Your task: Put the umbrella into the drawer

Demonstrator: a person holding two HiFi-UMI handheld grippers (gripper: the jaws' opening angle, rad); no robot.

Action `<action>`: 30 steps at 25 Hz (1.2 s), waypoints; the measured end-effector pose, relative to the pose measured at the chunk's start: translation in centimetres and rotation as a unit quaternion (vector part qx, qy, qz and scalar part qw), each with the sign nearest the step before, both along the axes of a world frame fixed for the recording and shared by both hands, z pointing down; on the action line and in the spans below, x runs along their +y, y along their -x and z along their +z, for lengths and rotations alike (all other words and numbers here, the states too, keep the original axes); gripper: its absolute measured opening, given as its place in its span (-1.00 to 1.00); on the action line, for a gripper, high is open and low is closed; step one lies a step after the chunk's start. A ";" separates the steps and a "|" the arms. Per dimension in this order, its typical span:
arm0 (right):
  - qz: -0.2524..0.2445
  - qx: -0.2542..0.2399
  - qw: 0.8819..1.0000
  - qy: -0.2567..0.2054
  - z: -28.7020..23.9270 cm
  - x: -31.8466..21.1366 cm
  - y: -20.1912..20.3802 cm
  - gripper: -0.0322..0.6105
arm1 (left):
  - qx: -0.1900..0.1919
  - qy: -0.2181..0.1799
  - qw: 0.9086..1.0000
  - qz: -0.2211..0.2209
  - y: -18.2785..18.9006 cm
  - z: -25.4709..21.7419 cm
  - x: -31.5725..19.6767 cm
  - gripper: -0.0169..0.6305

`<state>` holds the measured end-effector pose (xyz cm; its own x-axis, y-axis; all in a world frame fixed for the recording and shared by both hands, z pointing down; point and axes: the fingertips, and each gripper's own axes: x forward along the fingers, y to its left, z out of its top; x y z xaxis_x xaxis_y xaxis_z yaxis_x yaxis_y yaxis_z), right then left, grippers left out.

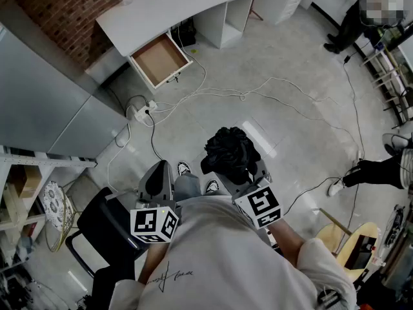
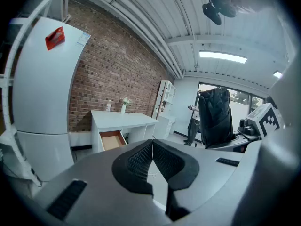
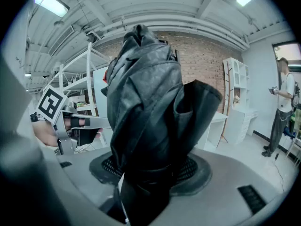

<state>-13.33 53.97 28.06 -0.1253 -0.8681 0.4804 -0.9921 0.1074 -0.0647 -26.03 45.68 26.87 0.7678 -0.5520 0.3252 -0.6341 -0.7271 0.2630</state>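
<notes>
A folded black umbrella [image 3: 146,117] stands upright between the jaws of my right gripper [image 3: 148,171], which is shut on it. In the head view the umbrella [image 1: 229,152] sticks up ahead of the right gripper [image 1: 242,173], and in the left gripper view the umbrella [image 2: 215,117] shows at the right. My left gripper [image 2: 153,161] is shut with nothing between its pads; in the head view the left gripper [image 1: 160,176] is level beside the right one. The open wooden drawer [image 1: 159,59] hangs out of a white desk [image 1: 174,5] far ahead; the same drawer [image 2: 111,140] is visible in the left gripper view.
White cables [image 1: 213,94] and a power strip [image 1: 143,111] trail over the grey floor between me and the desk. A black chair [image 1: 106,228] is at my left, a shelf rack [image 1: 26,192] further left. A person [image 1: 352,24] stands at the far right.
</notes>
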 end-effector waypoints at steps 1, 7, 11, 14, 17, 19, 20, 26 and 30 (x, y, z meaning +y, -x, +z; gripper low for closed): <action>0.001 0.006 1.000 -0.004 -0.3 0.8 0.1 -0.05 | 0.003 -0.002 1.000 0.005 -0.2 -0.1 0.9 -0.89; 0.015 -0.009 1.000 -0.016 0.0 3.4 0.6 -0.05 | -0.008 -0.007 1.000 0.016 0.3 0.5 3.8 -0.89; 0.009 -0.021 1.000 -0.012 0.5 4.2 1.0 -0.05 | -0.017 -0.010 1.000 0.009 0.7 0.3 4.4 -0.89; 0.000 -0.016 1.000 -0.009 0.3 3.4 1.0 -0.04 | -0.023 -0.010 1.000 0.005 0.7 0.0 3.8 -0.89; -0.005 -0.018 1.000 -0.007 0.0 1.6 0.5 -0.03 | -0.028 -0.004 1.000 0.001 0.5 0.1 2.2 -0.89; -0.006 -0.020 1.000 -0.005 0.2 0.4 0.3 -0.03 | -0.028 0.001 1.000 0.000 0.6 0.6 1.0 -0.89; -0.005 -0.019 1.000 -0.004 0.3 -0.1 0.2 -0.03 | -0.027 0.004 1.000 0.000 0.7 0.9 0.5 -0.89; -0.001 -0.010 1.000 -0.003 0.2 -0.8 -1.6 -0.03 | -0.018 0.008 1.000 0.000 -0.7 1.3 -0.1 -0.89; -0.007 -0.004 1.000 -0.001 -0.2 -3.0 -3.6 -0.02 | -0.014 0.010 1.000 -0.005 -2.7 0.8 -2.1 -0.89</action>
